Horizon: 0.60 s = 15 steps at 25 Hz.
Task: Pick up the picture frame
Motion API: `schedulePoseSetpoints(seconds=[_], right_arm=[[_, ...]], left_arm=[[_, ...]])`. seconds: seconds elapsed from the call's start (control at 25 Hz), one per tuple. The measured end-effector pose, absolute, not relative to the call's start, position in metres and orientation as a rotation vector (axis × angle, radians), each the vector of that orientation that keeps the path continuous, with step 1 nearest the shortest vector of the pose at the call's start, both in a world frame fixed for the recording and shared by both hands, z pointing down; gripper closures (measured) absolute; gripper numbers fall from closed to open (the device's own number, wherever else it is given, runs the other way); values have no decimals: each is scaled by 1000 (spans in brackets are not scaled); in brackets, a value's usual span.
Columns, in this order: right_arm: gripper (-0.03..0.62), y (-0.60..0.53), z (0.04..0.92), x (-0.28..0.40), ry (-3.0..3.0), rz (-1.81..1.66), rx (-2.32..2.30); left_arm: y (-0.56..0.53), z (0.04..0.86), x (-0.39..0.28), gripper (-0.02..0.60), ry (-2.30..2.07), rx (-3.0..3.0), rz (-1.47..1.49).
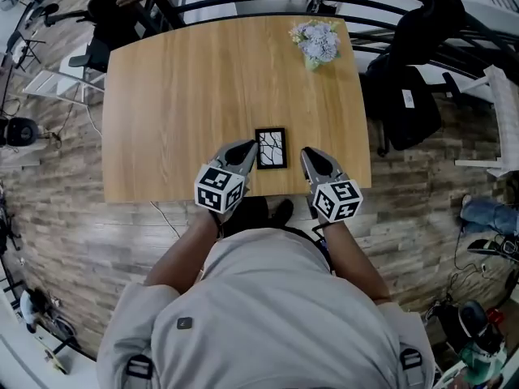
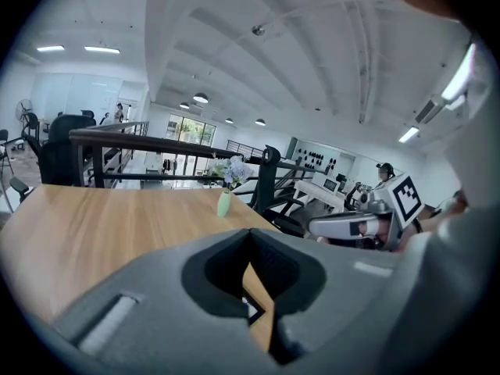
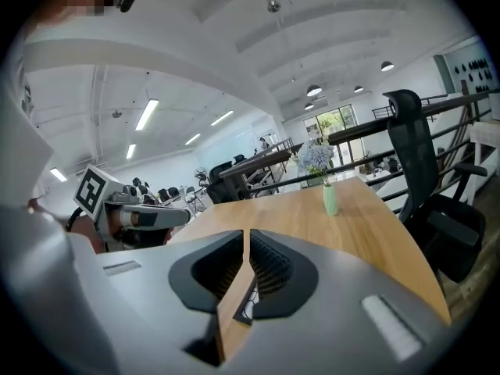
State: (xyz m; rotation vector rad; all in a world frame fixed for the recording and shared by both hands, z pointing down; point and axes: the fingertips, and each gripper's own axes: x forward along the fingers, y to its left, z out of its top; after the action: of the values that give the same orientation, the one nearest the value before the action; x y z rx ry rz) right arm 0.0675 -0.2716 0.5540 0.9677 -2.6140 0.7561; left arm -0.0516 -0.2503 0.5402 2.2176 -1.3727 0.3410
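The picture frame (image 1: 271, 148) lies flat on the desk (image 1: 186, 87), close to the edge at 6 o'clock and directly in front of the person. Its dark border surrounds a white panel with a branching pattern.

The main risk is that flat, low profile. Little edge stands up for a pad to catch, so tongs coming in too shallow would probably push the frame rather than lift it. With so little desk behind it, a push toward 6 o'clock could send it off the edge. A pinch at one corner could also make it pivot and drop.

The left tongs (image 1: 246, 151) sit just beside the frame at its 9 o'clock. Whether the tip touches the border cannot be told. They are clenched with nothing between the pads, so they cannot take an edge until they spread.

The right tongs (image 1: 307, 155) are near the frame at about 4 o'clock, with bare wood between. They are parted by only a narrow slit and grasp nothing. A corner of the frame shows through that slit. The gap looks tight for the border and would likely need widening.

Both tongs point toward 12 o'clock, tipped gently downward, with their tips angled inward at the frame. The marker cubes trail toward the person, and the forearms reach out from the torso on either side.

A vase of flowers (image 1: 316, 43) stands well apart, at 1 o'clock.
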Motion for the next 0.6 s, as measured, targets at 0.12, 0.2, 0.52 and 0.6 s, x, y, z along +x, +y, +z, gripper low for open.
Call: schedulePoseSetpoints(seconds=[0.12, 0.2, 0.52, 0.6], right_arm=[[548, -272, 574, 67, -2557, 814, 960], [546, -274, 584, 64, -2531, 845, 949], [522, -270, 630, 55, -2402, 938, 909], [520, -270, 642, 54, -2370, 961, 904]], left_arm=[[-252, 559, -55, 577, -1335, 2177, 362], [-255, 569, -57, 575, -1317, 2165, 389], [-249, 631, -61, 552, -1187, 2074, 494], [-246, 646, -60, 548, -1149, 2044, 511]])
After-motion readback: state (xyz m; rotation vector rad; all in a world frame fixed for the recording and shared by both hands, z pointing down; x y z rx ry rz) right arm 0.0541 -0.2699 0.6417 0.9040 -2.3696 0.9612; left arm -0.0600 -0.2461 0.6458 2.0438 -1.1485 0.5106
